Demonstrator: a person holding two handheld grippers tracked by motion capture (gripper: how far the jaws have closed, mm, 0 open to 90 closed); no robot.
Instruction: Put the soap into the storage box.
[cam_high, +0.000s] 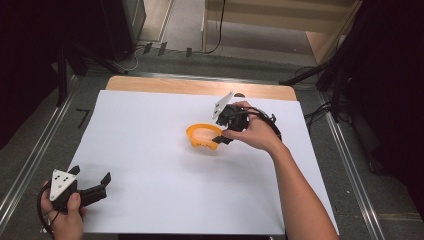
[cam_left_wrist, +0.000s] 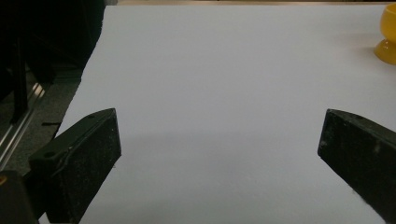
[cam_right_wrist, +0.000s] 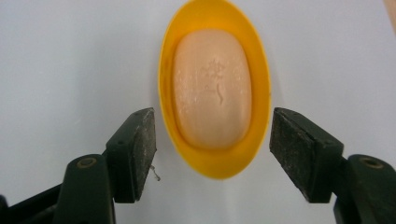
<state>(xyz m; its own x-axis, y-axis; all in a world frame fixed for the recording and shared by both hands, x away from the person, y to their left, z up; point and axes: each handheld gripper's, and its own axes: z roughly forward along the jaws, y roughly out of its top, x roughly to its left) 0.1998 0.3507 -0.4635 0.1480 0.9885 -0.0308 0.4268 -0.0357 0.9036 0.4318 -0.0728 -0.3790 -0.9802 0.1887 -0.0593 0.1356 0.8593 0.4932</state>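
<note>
A yellow oval dish (cam_high: 193, 135) stands on the white sheet right of centre, with a pale peach soap bar (cam_right_wrist: 212, 88) lying in it. From the right, a hand holds my right gripper (cam_high: 220, 138) at the dish's near end. In the right gripper view the dish (cam_right_wrist: 215, 169) lies between the two pads (cam_right_wrist: 141, 149) with a thin gap on each side, so the right gripper (cam_right_wrist: 212, 151) is open. My left gripper (cam_high: 102, 185) rests at the front left corner, jaws wide apart with nothing between them (cam_left_wrist: 219, 149). The dish (cam_left_wrist: 388, 35) sits far off at the upper right of the left gripper view.
A white sheet (cam_high: 150, 150) covers most of the wooden table (cam_high: 200, 86). Metal rails (cam_high: 30, 160) run along both sides of the table, and dark stands and cables crowd the floor behind it.
</note>
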